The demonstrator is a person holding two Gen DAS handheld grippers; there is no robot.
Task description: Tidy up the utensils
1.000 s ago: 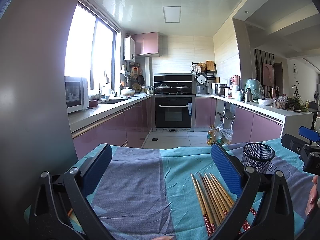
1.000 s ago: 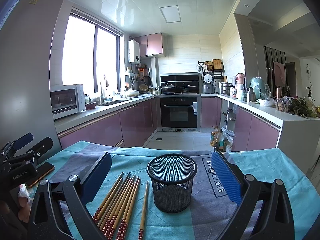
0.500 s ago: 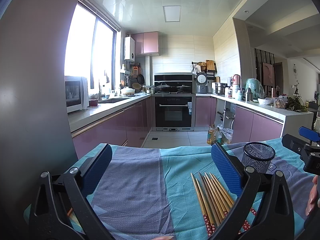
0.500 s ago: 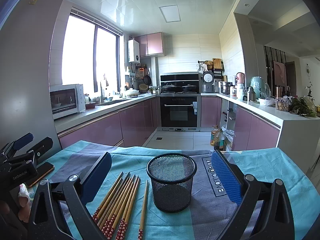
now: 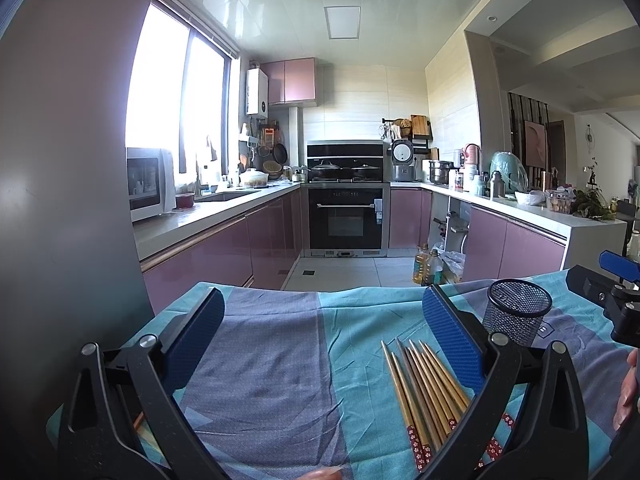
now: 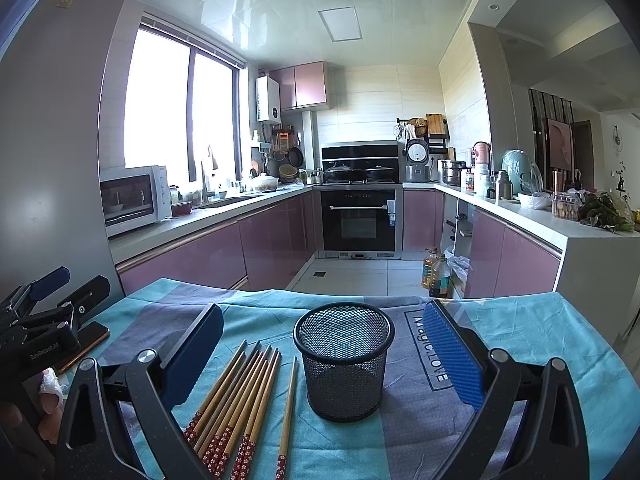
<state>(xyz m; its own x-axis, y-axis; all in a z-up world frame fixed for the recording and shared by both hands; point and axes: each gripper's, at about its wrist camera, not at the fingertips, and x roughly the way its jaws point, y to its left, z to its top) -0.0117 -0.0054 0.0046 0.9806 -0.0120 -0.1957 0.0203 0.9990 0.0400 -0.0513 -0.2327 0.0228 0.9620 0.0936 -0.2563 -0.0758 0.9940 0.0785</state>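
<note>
Several wooden chopsticks [image 6: 236, 396] with red patterned ends lie side by side on the teal and grey tablecloth [image 6: 520, 328]. One more chopstick [image 6: 287, 408] lies alone, nearer the empty black mesh cup [image 6: 343, 360], which stands upright to their right. My right gripper [image 6: 324, 352] is open above the cloth, its blue pads either side of the cup and the chopsticks. In the left wrist view the chopsticks [image 5: 420, 384] lie just inside my open left gripper's [image 5: 320, 336] right finger, and the cup [image 5: 517, 312] stands beyond it. Neither gripper holds anything.
A phone [image 6: 86, 346] lies on the cloth at the left, beside the left gripper's body [image 6: 44, 320]. Beyond the table's far edge is the kitchen floor with oil bottles [image 6: 436, 276], purple cabinets and an oven [image 6: 358, 220]. A grey wall [image 5: 60, 180] stands close on the left.
</note>
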